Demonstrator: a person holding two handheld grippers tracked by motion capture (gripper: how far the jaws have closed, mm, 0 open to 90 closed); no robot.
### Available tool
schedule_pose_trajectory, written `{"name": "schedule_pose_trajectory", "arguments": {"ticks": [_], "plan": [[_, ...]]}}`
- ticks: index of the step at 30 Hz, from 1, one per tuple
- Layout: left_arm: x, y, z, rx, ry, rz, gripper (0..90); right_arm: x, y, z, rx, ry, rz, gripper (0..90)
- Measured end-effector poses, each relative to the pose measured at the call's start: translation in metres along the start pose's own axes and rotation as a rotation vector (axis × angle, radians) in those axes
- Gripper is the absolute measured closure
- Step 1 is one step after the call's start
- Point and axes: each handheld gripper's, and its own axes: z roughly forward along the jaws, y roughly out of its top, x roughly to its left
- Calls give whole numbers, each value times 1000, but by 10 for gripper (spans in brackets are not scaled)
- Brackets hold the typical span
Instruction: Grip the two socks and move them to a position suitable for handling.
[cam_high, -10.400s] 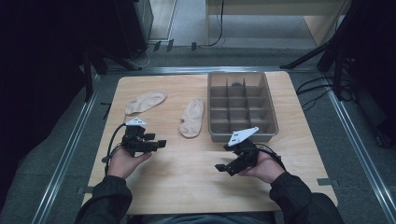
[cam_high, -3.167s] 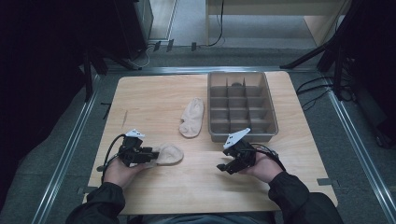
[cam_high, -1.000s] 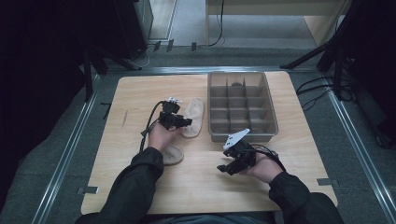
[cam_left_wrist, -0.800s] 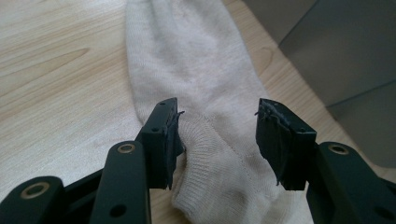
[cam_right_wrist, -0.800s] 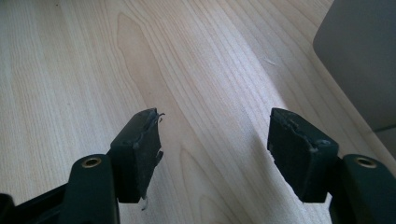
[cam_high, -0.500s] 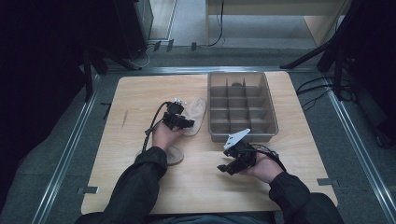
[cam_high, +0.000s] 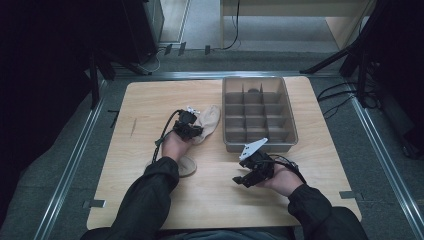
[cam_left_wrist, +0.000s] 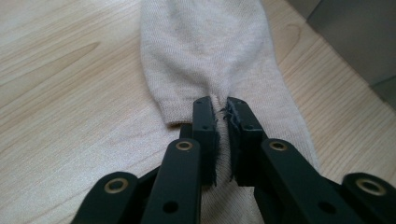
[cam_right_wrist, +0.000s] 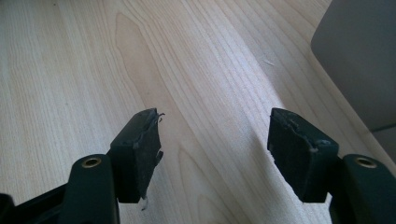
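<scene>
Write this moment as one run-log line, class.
left tool: just closed, pinching beige fabric sock | right tool: open, empty, over wooden table | grey plastic divided tray: beside sock

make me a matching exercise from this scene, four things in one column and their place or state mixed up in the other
Things:
1. left gripper
2. right gripper
3. sock by the tray
4. grey divided tray

Places or states:
A. jaws apart over bare wood, holding nothing
B. stands at the table's far right part
C. jaws closed, pinching beige fabric
D. lies flat on the wood, its near end pinched

Pairs: 1-C, 2-A, 3-D, 4-B
</scene>
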Motion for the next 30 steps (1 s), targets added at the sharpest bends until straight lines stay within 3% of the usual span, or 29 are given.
{"name": "schedule_pose_trajectory", "arguments": {"ticks": [2, 5, 9, 12, 16, 20, 24, 30], "plan": [[4, 3, -1, 22, -27, -22, 839, 0, 0, 0, -1, 0, 0, 344], [12, 7, -13, -7, -56, -24, 844, -1, 0, -1, -6, -1, -1, 344], [22, 14, -44, -40, -76, 5, 846, -2, 0, -1, 0, -1, 7, 344], [30, 14, -65, -39, -108, 28, 846, -1, 0, -1, -1, -3, 9, 344], [38, 4, -87, -31, -122, 65, 846, -1, 0, 0, 0, -3, 6, 344], [49, -12, -104, -12, -146, 77, 846, -1, 1, 1, -3, -4, 5, 345], [65, -31, -114, -3, -174, 53, 844, 1, 2, 1, -10, -1, 4, 347], [82, -57, -119, 20, -182, 36, 840, 5, 7, 4, -44, 6, -10, 353]]}}
